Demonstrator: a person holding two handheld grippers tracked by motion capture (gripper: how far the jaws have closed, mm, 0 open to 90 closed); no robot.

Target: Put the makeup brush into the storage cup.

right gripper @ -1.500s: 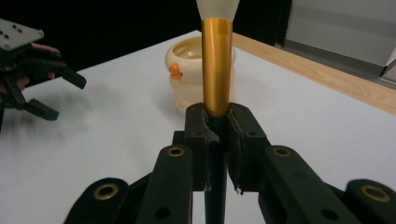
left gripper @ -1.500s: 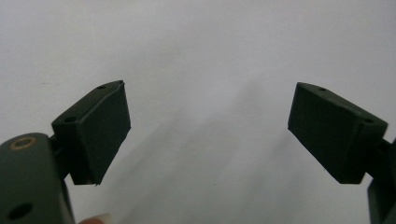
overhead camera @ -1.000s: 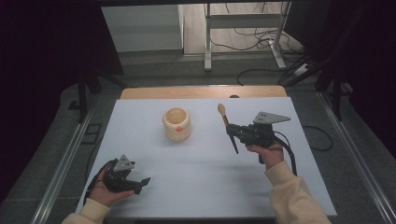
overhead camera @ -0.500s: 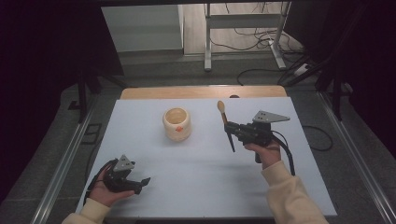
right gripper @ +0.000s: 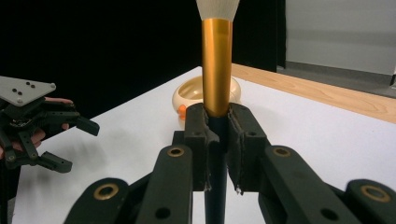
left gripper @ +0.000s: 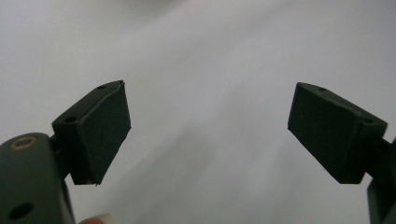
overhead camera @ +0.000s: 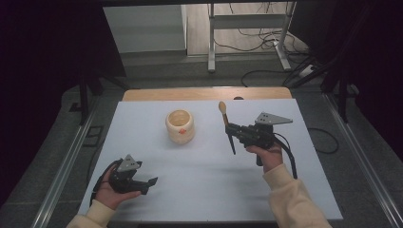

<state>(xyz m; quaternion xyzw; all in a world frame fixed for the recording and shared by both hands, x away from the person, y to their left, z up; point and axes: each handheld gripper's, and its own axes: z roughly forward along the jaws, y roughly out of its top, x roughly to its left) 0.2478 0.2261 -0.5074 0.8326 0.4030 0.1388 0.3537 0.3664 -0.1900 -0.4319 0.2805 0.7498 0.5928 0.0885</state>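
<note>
Brush [overhead camera: 226, 127] stands near upright (bristles up), clamped in right tongs [overhead camera: 231, 130]; left tongs [overhead camera: 151, 183] gape empty.

You hold a slim brush with black handle, gold ferrule and cream bristle tip [overhead camera: 225, 124] in black jaws. Round cream ceramic pot [overhead camera: 180, 126] bears an orange mark. White tabletop [overhead camera: 199, 166], light wooden far edge.
</note>
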